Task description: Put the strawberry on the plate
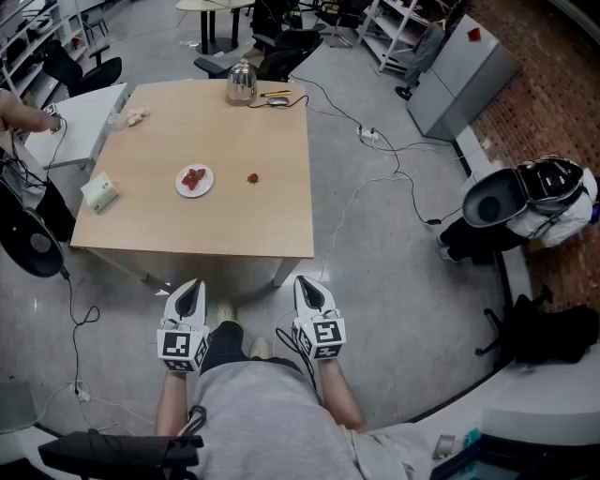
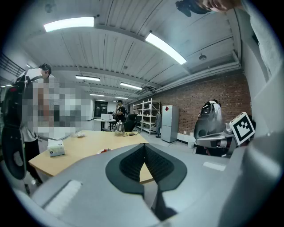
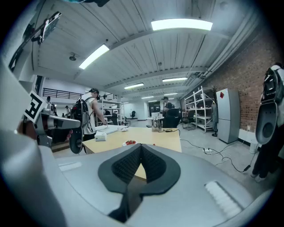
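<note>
Both sets of jaws are pressed together with nothing between them: the left gripper (image 2: pixel 144 150) shows its dark pads meeting at the tip, and so does the right gripper (image 3: pixel 141 148). In the head view both sit low in the frame, close to the person's body and well short of the table (image 1: pixel 272 225). So the task looks barely begun, at the approach stage, with no reach made yet. The strawberry (image 1: pixel 252 177) lies alone on the bare wood left of centre in the frame, near the plate (image 1: pixel 184 187) but apart from it, on its right. The plate already holds some red fruit. The next move, I'd judge, calls for stepping up to the table, opening one pair of jaws, most likely the right, and coming down over that small soft berry with a light squeeze. Then it is a short carry leftwards to the plate. The table is pale wood and mostly bare, with a kettle (image 1: pixel 241 82) at the far edge and a tissue box (image 1: pixel 99 192) at the left edge. Beyond it, cables (image 1: pixel 375 183) trail over the grey floor. A grey cabinet (image 1: pixel 459 70) stands at upper right, with a brick wall (image 1: pixel 553 94) beside it and shelves (image 1: pixel 398 28) at the top.
</note>
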Available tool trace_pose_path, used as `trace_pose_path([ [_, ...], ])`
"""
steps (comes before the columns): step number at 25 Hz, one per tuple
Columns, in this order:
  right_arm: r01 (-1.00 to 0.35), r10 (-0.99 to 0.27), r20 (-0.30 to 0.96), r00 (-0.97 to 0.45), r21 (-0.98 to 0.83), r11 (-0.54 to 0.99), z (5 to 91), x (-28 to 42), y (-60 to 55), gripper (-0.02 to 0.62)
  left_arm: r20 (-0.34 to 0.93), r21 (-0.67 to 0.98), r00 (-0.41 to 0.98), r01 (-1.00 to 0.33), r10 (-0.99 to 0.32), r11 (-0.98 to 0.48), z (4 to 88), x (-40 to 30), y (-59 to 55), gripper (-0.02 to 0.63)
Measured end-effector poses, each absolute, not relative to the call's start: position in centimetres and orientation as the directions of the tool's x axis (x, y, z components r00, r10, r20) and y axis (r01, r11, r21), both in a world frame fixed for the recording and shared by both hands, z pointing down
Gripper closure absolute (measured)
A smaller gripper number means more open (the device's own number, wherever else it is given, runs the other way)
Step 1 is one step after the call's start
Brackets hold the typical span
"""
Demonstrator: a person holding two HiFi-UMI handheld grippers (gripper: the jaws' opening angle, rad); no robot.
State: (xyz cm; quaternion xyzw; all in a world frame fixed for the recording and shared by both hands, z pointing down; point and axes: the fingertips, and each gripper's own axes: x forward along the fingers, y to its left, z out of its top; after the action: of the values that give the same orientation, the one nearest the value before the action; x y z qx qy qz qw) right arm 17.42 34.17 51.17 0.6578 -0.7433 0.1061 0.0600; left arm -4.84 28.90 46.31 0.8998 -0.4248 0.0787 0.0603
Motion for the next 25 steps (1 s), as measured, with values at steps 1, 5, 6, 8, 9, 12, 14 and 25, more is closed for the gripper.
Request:
trace_pose_path([
  [1, -0.99, -0.965, 0.229, -0.129, -0.081, 0.113, 51.2, 17.4, 34.2, 0.588, 0.195, 0.043, 0.626, -0.774, -0.755, -0.631, 46.3, -4.8, 28.9, 0.586],
  [5, -0.99, -0.963, 0.234, -0.132, -0.082, 0.116, 51.2, 17.6, 34.1, 0.588, 0.195, 0.042, 0.625, -0.776, -0.756, -0.63, 46.2, -4.5, 28.9, 0.586],
  [6, -0.99, -0.962, 0.238, -0.132, -0.081, 0.116, 51.3, 17.6, 34.1, 0.588, 0.196, 0.042, 0.625, -0.775, -0.756, -0.63, 46.3, -4.4, 28.8, 0.586],
  [8, -0.99, -0.961, 0.243, -0.135, -0.08, 0.119, 51.4, 17.7, 34.0, 0.588, 0.199, 0.043, 0.627, -0.773, -0.753, -0.633, 46.7, -4.4, 28.8, 0.586],
  [9, -0.989, -0.961, 0.239, -0.138, -0.082, 0.121, 51.3, 17.6, 33.9, 0.588, 0.202, 0.044, 0.628, -0.772, -0.751, -0.634, 46.9, -4.4, 28.7, 0.586],
  [12, -0.985, -0.966, 0.207, -0.155, -0.109, 0.134, 50.8, 17.4, 33.3, 0.588, 0.211, 0.046, 0.628, -0.772, -0.749, -0.634, 47.3, -4.5, 28.2, 0.586],
  [14, -0.983, -0.965, 0.202, -0.165, -0.111, 0.144, 50.7, 17.4, 32.5, 0.588, 0.216, 0.047, 0.629, -0.771, -0.747, -0.636, 47.4, -4.5, 27.5, 0.586],
  [25, -0.981, -0.958, 0.227, -0.177, -0.116, 0.154, 50.7, 16.7, 25.0, 0.588, 0.223, 0.06, 0.612, -0.785, -0.759, -0.616, 47.3, -5.4, 20.0, 0.586],
])
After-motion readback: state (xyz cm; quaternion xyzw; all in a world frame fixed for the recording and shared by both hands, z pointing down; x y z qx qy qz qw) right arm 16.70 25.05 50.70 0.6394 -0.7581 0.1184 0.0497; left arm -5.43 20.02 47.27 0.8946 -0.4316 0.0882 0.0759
